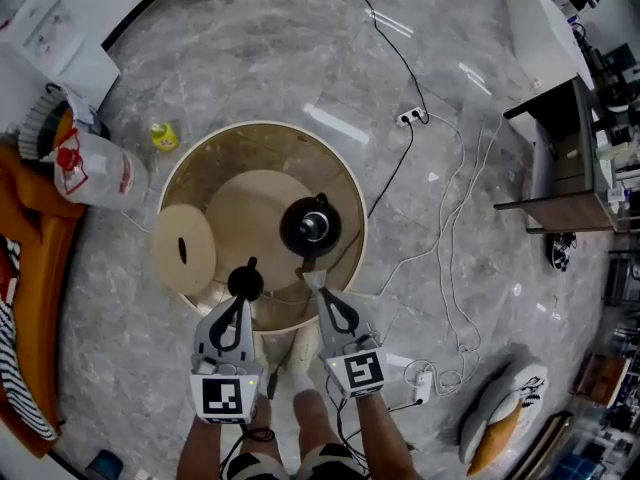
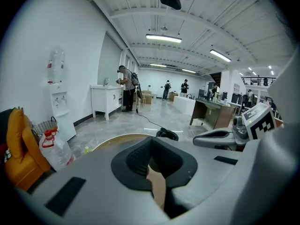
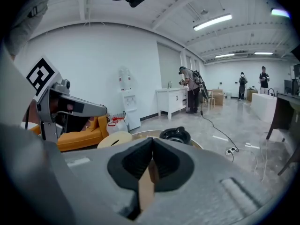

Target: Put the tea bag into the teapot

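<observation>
DESK: What stands where in the head view?

PHOTOGRAPHER: A black teapot sits on the round wooden table, at 3 o'clock of its centre, its mouth apparently uncovered. The right gripper hangs at the pot's 6 o'clock. Its jaws are pressed fully together on what I take for the tea bag, a small pale scrap too small to be sure of.

DESK: And the other claw?

PHOTOGRAPHER: The left gripper, at the pot's 8 o'clock, pinches a black round piece with a knob. It seems to be the lid, held clear of the pot.

DESK: Which step is this?

PHOTOGRAPHER: By my reading, the carry: the bag is gripped but not yet over the opening.

DESK: What does the next move call for?

PHOTOGRAPHER: Likely a short travel toward 12 o'clock until the tips stand above the mouth. Then the jaws part so the bag drops inside, with the lid held aside.
</observation>
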### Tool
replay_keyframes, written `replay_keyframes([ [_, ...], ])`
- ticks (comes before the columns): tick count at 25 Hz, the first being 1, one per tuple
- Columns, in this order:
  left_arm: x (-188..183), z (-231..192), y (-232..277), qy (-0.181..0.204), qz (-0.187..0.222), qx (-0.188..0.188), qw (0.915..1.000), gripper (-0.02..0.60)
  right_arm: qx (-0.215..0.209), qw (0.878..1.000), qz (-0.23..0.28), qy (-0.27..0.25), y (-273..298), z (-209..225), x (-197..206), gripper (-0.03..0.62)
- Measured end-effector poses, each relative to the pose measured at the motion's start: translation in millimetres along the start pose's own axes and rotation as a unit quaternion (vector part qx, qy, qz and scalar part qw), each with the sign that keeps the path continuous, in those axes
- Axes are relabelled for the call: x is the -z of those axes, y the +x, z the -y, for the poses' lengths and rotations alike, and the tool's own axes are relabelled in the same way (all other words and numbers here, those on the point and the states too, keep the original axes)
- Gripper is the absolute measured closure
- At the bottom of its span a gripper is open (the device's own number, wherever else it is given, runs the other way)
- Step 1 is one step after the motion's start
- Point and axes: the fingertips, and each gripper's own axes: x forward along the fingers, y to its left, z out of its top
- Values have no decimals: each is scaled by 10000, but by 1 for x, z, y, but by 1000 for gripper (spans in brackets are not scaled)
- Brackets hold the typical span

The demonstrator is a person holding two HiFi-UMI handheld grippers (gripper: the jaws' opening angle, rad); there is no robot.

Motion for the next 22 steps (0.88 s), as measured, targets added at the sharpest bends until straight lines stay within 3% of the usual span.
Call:
replay_keyframes([
  [7,-33,7,11,-295,-12,-61,9995,565,147,9995,267,-46,4,26,-31,592],
  [18,-57,2,46,-142,32,-31,9999,565,175,9994,310,-19,26,58,-56,592],
  [22,-60,-3,59,-279,-60,-75,9996,565,160,9995,272,4,40,66,-56,592],
])
